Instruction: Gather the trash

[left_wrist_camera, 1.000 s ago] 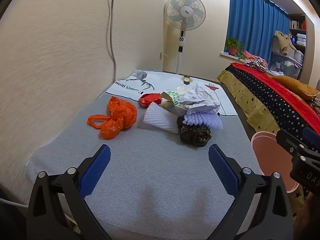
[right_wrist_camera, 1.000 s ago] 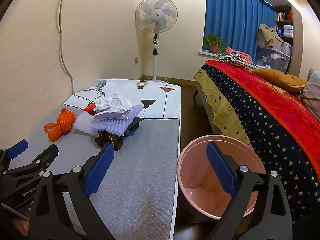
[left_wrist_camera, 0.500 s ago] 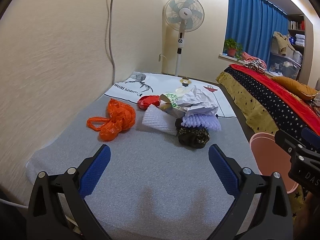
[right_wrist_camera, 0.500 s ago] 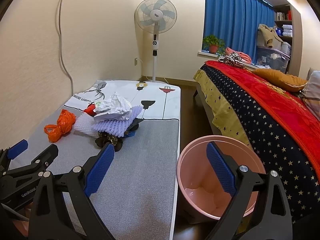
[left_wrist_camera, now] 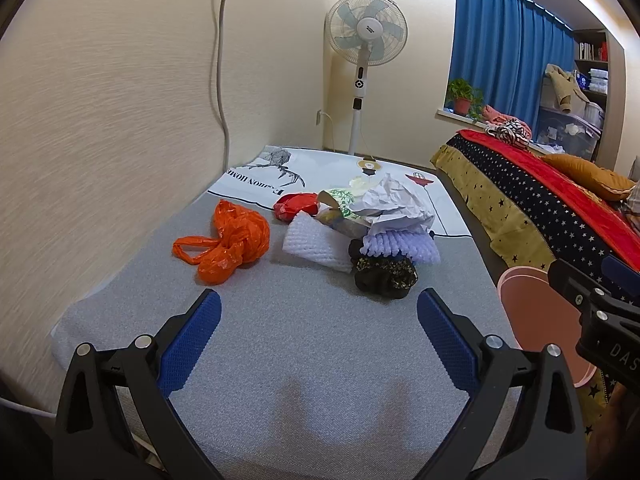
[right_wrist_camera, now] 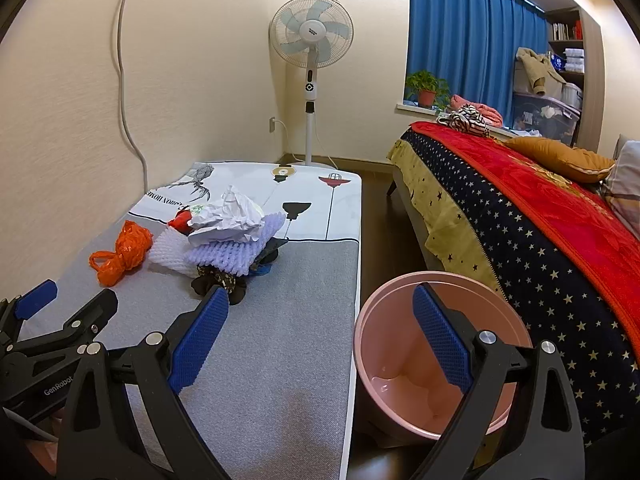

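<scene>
In the left wrist view, the left gripper [left_wrist_camera: 319, 330] filled the bottom of the frame, its blue pads [left_wrist_camera: 188, 342] spread wide with nothing between them, above a grey mat [left_wrist_camera: 304, 344]. The trash sat in mid-frame: an orange bag [left_wrist_camera: 228, 240] to the left, well apart from the gripper, and just right of it a heap with a white foam net [left_wrist_camera: 316, 246], a red wrapper [left_wrist_camera: 296, 205], crumpled paper [left_wrist_camera: 394, 204], a lilac foam net [left_wrist_camera: 400, 246] and a dark bundle [left_wrist_camera: 382, 276] in front. At the right edge a pink bin [left_wrist_camera: 524, 312] stood partly hidden behind the right gripper [left_wrist_camera: 592, 312].

In the right wrist view, the right gripper [right_wrist_camera: 320, 330] stood open and empty at the bottom, one pad over the mat [right_wrist_camera: 280, 360], the other over the bin [right_wrist_camera: 384, 312] on the floor just beside the mat. The heap lay at centre left, paper [right_wrist_camera: 228, 220] on top, with the bag [right_wrist_camera: 124, 252] further left. What the dark bundle [right_wrist_camera: 220, 282] was made of could not be told. The left gripper [right_wrist_camera: 64, 312] showed at lower left. A fan [right_wrist_camera: 311, 32] stood at upper centre, a bed [right_wrist_camera: 520, 220] on the right.
</scene>
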A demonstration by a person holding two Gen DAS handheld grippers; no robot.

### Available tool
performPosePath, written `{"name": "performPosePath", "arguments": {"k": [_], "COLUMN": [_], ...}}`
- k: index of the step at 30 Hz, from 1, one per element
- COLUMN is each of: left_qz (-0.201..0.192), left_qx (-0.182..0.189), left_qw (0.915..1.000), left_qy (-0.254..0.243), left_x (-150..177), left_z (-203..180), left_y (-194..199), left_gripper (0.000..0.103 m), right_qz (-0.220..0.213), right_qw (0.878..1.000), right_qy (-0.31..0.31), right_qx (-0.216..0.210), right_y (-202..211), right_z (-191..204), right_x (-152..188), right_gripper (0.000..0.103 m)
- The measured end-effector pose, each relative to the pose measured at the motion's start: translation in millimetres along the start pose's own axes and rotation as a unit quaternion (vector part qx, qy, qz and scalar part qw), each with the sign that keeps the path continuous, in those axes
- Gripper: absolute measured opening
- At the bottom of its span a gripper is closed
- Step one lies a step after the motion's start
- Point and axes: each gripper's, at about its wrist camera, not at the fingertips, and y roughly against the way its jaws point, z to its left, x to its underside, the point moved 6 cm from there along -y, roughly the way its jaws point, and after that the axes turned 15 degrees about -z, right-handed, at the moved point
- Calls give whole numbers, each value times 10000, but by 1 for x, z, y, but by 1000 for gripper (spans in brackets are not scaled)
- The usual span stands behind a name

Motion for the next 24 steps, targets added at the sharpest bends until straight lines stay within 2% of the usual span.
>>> {"name": "performPosePath", "arguments": {"k": [19, 24], "left_qz": [-11, -15], "left_qx": [-1, 9], "left_qw": [10000, 10000], "left_qy": [-4, 14], "left_x": [-1, -2], "left_z": [-1, -2], "left_y": [0, 1], "left_gripper": [95, 91], "right_qz": [4, 14], "right_qw": [10000, 10000], "right_qy": [-6, -19], "right_qx": [-7, -11], "right_y": [0, 0], "right_z": [-1, 1], "right_x": [1, 0], "right_gripper": [87, 85]}}
